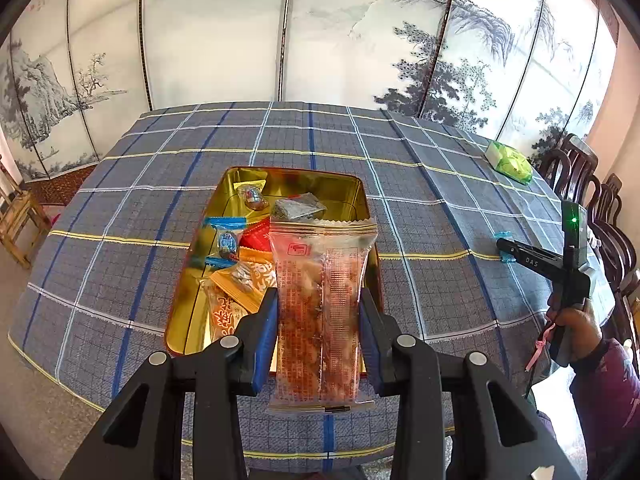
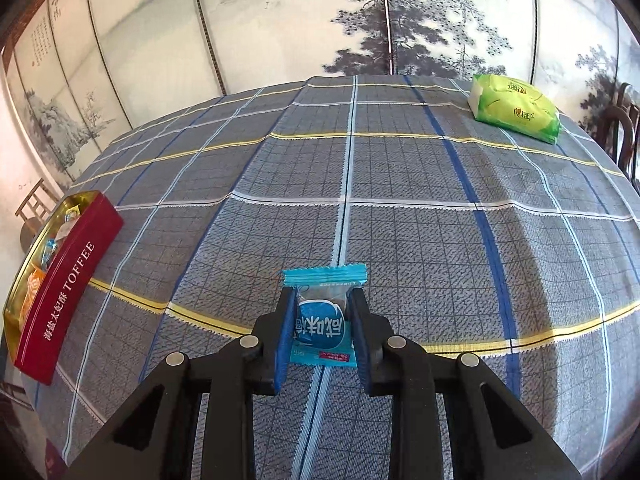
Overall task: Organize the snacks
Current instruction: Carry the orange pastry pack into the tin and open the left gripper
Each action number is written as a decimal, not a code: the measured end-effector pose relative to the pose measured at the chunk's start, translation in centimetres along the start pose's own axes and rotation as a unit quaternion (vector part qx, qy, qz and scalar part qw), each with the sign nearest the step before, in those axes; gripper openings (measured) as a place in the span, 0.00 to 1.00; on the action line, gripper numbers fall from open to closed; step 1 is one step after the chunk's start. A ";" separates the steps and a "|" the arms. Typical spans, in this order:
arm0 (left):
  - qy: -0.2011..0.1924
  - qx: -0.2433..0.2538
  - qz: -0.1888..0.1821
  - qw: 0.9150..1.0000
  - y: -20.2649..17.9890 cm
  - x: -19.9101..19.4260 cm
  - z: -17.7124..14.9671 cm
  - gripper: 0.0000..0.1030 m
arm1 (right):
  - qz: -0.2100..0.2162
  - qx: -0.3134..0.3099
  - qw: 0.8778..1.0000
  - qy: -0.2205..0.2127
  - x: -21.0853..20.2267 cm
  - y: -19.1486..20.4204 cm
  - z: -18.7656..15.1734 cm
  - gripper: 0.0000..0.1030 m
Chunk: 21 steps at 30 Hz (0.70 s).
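My left claw (image 1: 320,304) is clamped on a long clear packet (image 1: 322,312), crinkly film printed in red with reddish-brown lumps inside; its blue pads pinch the packet's two long sides, and it hangs over the near end of the tin (image 1: 356,196). The tin is a rounded rectangle, shiny gold inside and dark red outside, with "TOFFEE" on its side wall. In it lie small wrapped sweets: a blue candy (image 1: 226,240), orange packets (image 1: 244,280), a red one (image 1: 258,236), a dark grey one (image 1: 298,208) and a clear twist (image 1: 254,196).

My right claw (image 2: 322,320) is nearly closed, gripping a small candy (image 2: 320,326) in a glossy blue wrapper with crimped, saw-toothed ends, above the near middle of the desk (image 2: 400,240), well apart from the tin at the left edge.

The desk wears a woven grey cloth (image 1: 420,184) with blue, white and yellow check lines. A soft green tissue pack (image 2: 514,108) sits near the far right corner. Behind stands a folding screen (image 1: 360,32) painted with ink trees, and dark wooden chairs (image 1: 576,164) line the right side.
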<state>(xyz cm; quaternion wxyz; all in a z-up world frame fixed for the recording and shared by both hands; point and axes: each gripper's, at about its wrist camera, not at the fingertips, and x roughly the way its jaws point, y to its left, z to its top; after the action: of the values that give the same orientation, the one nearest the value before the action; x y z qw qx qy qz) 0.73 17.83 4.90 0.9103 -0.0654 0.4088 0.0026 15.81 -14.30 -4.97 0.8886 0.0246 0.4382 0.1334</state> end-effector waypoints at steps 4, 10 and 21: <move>-0.009 0.005 0.009 1.000 0.4 0.7 0.4 0.33 | -0.001 0.000 1.000 0.004 0.2 0.0 0.0 0.28; -0.014 0.024 0.030 0.999 -0.1 2.2 0.8 0.33 | -0.002 0.000 1.000 0.005 0.3 0.0 0.0 0.28; -0.033 0.048 0.057 0.997 -0.6 3.8 1.4 0.31 | -0.002 0.000 1.000 0.005 0.3 0.0 0.0 0.28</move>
<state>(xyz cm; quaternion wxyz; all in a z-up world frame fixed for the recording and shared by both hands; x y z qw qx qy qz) 4.34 17.19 3.02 0.9236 0.0017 0.3816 0.0372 16.02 -14.26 -5.22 0.8865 0.0231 0.4429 0.1320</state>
